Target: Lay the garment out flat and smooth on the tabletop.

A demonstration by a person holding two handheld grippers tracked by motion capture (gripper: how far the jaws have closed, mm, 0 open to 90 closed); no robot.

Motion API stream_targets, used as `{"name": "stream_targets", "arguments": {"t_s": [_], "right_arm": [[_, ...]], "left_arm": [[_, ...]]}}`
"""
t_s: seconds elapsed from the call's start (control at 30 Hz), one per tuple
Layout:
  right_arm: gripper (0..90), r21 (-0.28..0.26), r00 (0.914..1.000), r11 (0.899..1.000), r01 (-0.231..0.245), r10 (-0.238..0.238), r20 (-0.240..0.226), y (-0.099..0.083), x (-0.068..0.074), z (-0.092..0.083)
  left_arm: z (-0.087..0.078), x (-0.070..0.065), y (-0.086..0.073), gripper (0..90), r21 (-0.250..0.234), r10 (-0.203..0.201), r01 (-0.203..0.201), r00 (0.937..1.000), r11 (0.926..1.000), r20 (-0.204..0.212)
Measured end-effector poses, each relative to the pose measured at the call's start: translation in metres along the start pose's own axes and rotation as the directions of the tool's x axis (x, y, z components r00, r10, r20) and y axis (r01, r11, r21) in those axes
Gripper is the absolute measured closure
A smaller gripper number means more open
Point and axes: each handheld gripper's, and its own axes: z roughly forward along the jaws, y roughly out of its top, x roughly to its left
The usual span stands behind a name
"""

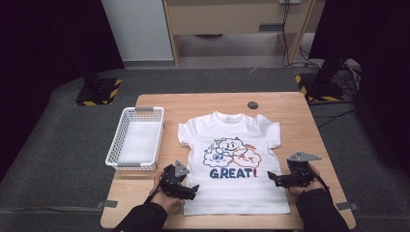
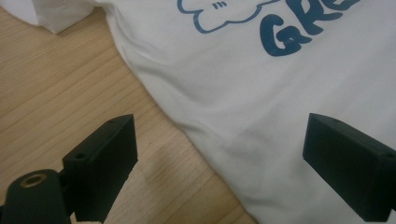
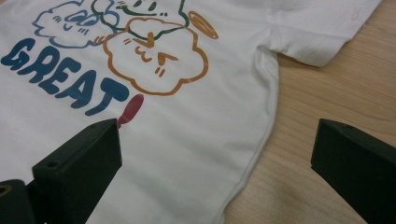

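Observation:
A white T-shirt [image 1: 232, 159] with cartoon clouds and the word "GREAT!" lies flat, face up, on the wooden table [image 1: 290, 104]. My left gripper [image 1: 192, 190] hovers at the shirt's lower left side edge, open. In the left gripper view its jaws straddle that edge of the T-shirt [image 2: 261, 107], one over wood, one over cloth. My right gripper [image 1: 271, 178] is at the lower right side edge, also open. In the right gripper view the T-shirt [image 3: 177, 140] hem runs between its jaws, and the right sleeve lies farther off.
A white plastic basket [image 1: 137, 137], empty, stands at the table's left edge. A small dark round disc [image 1: 253, 105] lies near the table's far edge above the collar. Bare wood [image 3: 327, 93] runs beside the shirt on the right.

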Motion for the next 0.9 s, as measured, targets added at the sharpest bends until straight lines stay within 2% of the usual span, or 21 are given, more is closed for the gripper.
{"name": "stream_targets", "arguments": {"t_s": [0.07, 0.27, 0.4, 0.53, 0.67, 0.73, 0.9], "right_arm": [[2.2, -0.001, 0.9997, 1.0, 0.016, -0.016, 0.019, -0.002, 0.0, -0.003], [2.6, 0.009, 0.9997, 1.0, 0.01, -0.01, 0.022, -0.007, -0.006, -0.005], [2.6, 0.017, 0.9987, 1.0, 0.025, -0.026, 0.044, -0.011, -0.007, -0.009], [2.6, 0.023, 0.9982, 0.999, 0.023, -0.024, 0.055, -0.017, -0.01, -0.014], [2.6, 0.011, 0.9976, 1.0, 0.017, -0.017, 0.068, -0.019, -0.014, -0.018], [2.6, 0.008, 0.997, 1.0, 0.012, -0.013, 0.076, -0.02, -0.016, -0.019], [2.7, 0.017, 0.9945, 1.0, 0.014, -0.016, 0.104, -0.025, -0.025, -0.024]], "left_arm": [[-0.003, 0.002, -0.004, 9.3, 0.0, -0.002, 0.002, 1.0, 1.0, -0.002], [-0.009, 0.008, -0.017, 8.3, 0.046, 0.011, -0.009, 0.9993, 0.9989, -0.035], [-0.016, 0.011, -0.024, 6.8, 0.038, 0.01, -0.008, 0.9989, 0.9992, -0.046], [-0.026, 0.02, -0.037, 6.9, 0.027, -0.024, 0.026, 0.9976, 0.9993, -0.064], [-0.031, 0.025, -0.043, 6.7, 0.022, -0.035, 0.037, 0.9966, 0.9991, -0.075], [-0.034, 0.027, -0.047, 6.5, 0.017, -0.037, 0.039, 0.9964, 0.9991, -0.076], [-0.038, 0.033, -0.057, 5.6, 0.042, -0.013, 0.017, 0.9953, 0.999, -0.096]]}}
